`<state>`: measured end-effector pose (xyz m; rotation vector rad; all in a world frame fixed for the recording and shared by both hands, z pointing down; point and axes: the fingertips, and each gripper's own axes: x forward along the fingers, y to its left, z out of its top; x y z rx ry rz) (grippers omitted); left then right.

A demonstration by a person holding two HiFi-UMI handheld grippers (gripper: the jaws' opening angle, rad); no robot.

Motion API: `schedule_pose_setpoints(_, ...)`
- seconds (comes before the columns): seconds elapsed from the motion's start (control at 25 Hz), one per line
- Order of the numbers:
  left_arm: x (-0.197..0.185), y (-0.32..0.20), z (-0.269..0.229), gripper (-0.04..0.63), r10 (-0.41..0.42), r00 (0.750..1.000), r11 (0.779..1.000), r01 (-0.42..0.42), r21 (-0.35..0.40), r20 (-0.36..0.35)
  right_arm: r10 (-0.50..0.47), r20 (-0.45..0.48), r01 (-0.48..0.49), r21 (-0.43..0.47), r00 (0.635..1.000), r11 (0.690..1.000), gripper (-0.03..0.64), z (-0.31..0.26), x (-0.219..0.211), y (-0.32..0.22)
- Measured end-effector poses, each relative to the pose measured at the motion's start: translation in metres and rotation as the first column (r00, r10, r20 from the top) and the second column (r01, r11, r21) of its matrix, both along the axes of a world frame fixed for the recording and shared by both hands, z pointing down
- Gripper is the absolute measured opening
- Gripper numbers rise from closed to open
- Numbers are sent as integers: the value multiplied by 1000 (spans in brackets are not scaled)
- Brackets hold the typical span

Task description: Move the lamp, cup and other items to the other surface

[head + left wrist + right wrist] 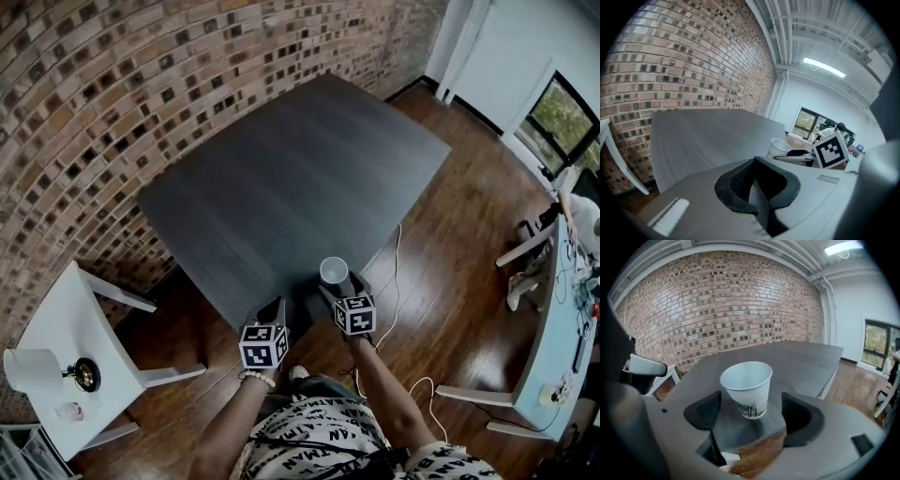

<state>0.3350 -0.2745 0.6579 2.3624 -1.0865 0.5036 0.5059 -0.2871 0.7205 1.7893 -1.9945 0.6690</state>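
Plainly, the cup (pixel 746 385) stands upright, mouth up, on the dark desk (pixel 281 178), close to that desk's near edge. The right gripper (pixel 752 414) has its jaws spread wide to either side of the cup, with a gap showing on both sides, so they hold nothing. The cup's long axis runs vertical and sits at 12 o'clock from those jaws, squarely between them.

The left gripper (pixel 757 185) hangs just off the desk's near edge, beside the right one, and its jaws are pressed together on nothing.

In the head view the lamp (pixel 37 368) sits on the white desk (pixel 56 309) at about 8 o'clock in the frame, well apart from both grippers. A small pale thing (pixel 67 410) lies near it, too small to name.

From the left gripper the lamp lies at roughly 9 o'clock, and that gripper is the nearer of the two. Its pale shade points toward 9 o'clock and its dark base (pixel 86 374) toward 3 o'clock. By that reading, the cup looks delivered and the lamp comes next. The coming move would call for the right jaws to back straight off toward 6 o'clock without brushing the cup. The left jaws would need to open before reaching the lamp.
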Motion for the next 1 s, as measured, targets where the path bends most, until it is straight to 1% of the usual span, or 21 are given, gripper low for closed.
schedule_pose_setpoints(0.16,-3,4,-12,0,-12,1000,1000,12,4,-7,10,53,-10,-13,999,1000,416,-18,-7,24)
schedule_pose_setpoints(0.24,-5,7,-18,0,-19,1000,1000,19,5,-12,4,65,-3,-13,998,1000,416,-29,-14,35)
schedule_pose_setpoints(0.44,-22,14,-29,2,-43,999,999,43,11,-20,-32,85,29,34,996,999,414,-60,-43,47)
schedule_pose_setpoints(0.6,-40,20,-36,2,-72,997,997,72,21,-22,-89,85,83,76,992,994,414,-83,-72,46)
schedule_pose_setpoints(0.8,-78,31,-43,2,-125,992,991,126,39,-28,-174,96,164,104,980,981,414,-97,-116,44)
schedule_pose_setpoints(0.88,-96,33,-48,2,-154,988,987,155,45,-34,-220,97,208,120,971,971,391,-106,-137,41)
schedule_pose_setpoints(0.96,-119,43,-51,3,-186,982,981,187,43,-35,-284,92,272,124,955,954,387,-113,-164,44)
schedule_pose_setpoints(1.0,-131,48,-52,3,-203,979,978,204,41,-36,-318,88,307,120,944,944,373,-115,-178,46)
